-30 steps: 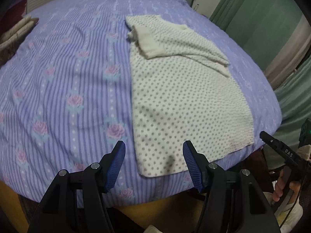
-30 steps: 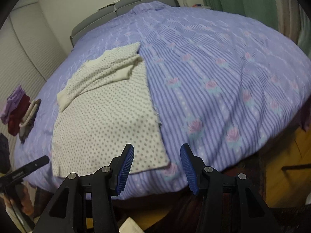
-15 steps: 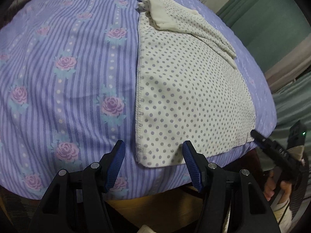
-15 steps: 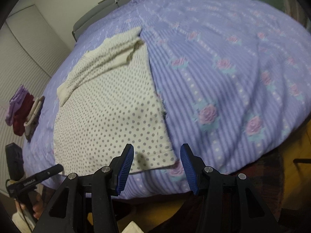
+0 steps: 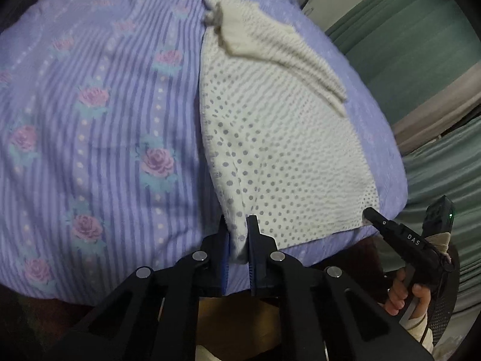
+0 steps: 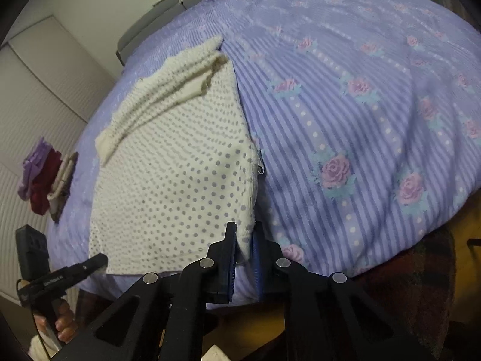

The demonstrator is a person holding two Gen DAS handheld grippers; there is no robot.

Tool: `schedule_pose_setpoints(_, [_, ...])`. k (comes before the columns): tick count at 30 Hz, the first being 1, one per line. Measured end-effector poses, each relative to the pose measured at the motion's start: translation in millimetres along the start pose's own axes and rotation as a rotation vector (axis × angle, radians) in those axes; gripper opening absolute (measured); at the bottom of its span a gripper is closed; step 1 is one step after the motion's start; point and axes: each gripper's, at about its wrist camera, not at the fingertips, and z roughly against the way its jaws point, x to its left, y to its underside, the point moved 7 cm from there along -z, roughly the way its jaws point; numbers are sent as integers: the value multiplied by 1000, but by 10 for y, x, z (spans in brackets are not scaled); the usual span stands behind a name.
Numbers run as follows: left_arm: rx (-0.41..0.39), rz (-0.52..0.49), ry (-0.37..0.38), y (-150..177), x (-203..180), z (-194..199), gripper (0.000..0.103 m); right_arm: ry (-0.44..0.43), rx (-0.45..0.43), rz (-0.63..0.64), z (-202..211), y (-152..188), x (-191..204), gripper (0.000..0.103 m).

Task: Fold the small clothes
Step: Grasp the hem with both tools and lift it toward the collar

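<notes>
Both grippers, left (image 5: 239, 240) and right (image 6: 244, 240), have just closed, pinching the near corners of the soft dotted knit garment (image 5: 279, 150) at the bed's (image 5: 90, 120) near edge; only the right view shows folded clothes (image 6: 39, 177) beyond.

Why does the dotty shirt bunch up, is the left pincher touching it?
Touching. In the left wrist view the left gripper has just closed, and its blue pads pinch the near corner of the dotted garment, which bunches up between them.
</notes>
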Motion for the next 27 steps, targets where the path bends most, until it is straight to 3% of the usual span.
schedule_pose_setpoints(5, [-104, 7, 31, -122, -136, 380, 11, -83, -42, -28, 206, -105, 132, 9])
schedule_pose_setpoints(8, [-181, -9, 32, -248, -247, 602, 11, -124, -111, -50, 432, -261, 210, 9])
schedule_pose_setpoints(16, [-318, 19, 38, -598, -401, 894, 11, -245, -231, -95, 781, -642, 413, 9])
schedule_pose_setpoints(23, [-406, 39, 36, -1156, -505, 982, 11, -323, -313, -108, 800, -1092, 628, 9])
schedule_pose_setpoints(27, [-436, 21, 22, -1537, -576, 983, 11, -323, -363, -103, 770, -1450, 746, 9])
